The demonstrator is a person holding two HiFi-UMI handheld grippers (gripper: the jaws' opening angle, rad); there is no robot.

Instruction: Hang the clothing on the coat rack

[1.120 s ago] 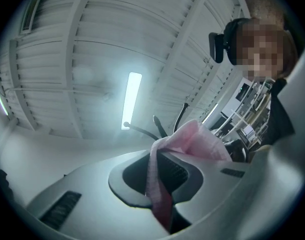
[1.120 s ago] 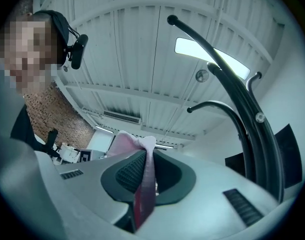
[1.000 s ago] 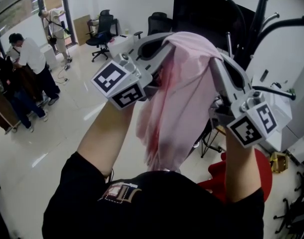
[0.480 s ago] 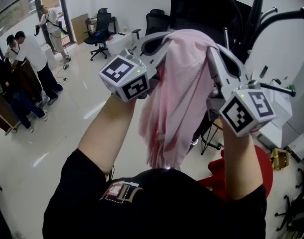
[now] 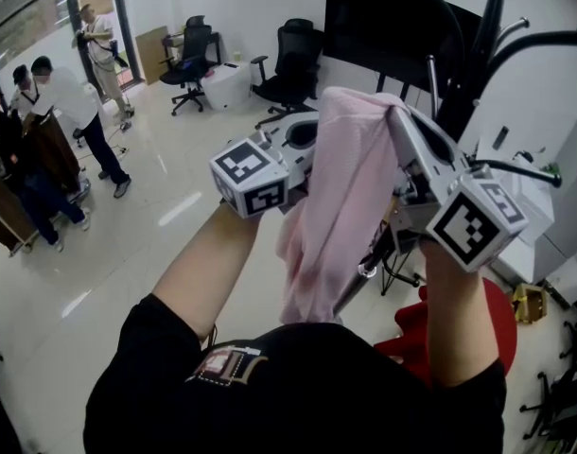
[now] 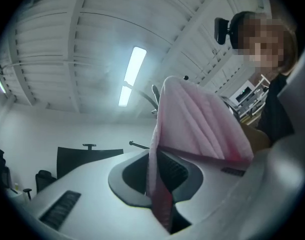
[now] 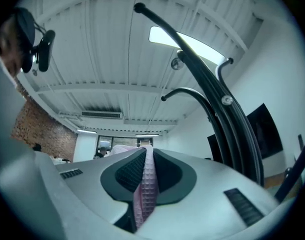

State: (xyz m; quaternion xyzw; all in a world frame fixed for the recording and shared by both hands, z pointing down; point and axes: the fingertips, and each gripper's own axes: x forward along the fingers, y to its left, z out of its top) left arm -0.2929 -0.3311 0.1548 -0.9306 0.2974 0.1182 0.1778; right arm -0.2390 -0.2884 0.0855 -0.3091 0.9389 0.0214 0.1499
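Observation:
A pink waffle-weave garment (image 5: 336,206) hangs bunched between my two raised grippers, its tail dropping toward my chest. In the head view my left gripper (image 5: 312,138) is shut on its left side. The left gripper view shows the garment (image 6: 192,119) pinched between the left gripper's (image 6: 160,179) pads. My right gripper (image 5: 399,126) holds the right side; its jaws are opening, and a fold of the garment (image 7: 145,184) is still pressed between the right gripper's (image 7: 146,169) pads. The black coat rack (image 5: 487,26) stands just behind at the right, and the coat rack's (image 7: 212,94) curved arms rise past the right gripper.
A black screen (image 5: 393,26) hangs on the back wall, with office chairs (image 5: 293,60) below it. Several people (image 5: 61,102) stand far left on the glossy floor. A red seat (image 5: 501,320) and a white cabinet (image 5: 553,216) sit at the lower right.
The left gripper has moved right and down, closer to the right one. The garment is bunched narrower between them. The right gripper has turned slightly near the rack.

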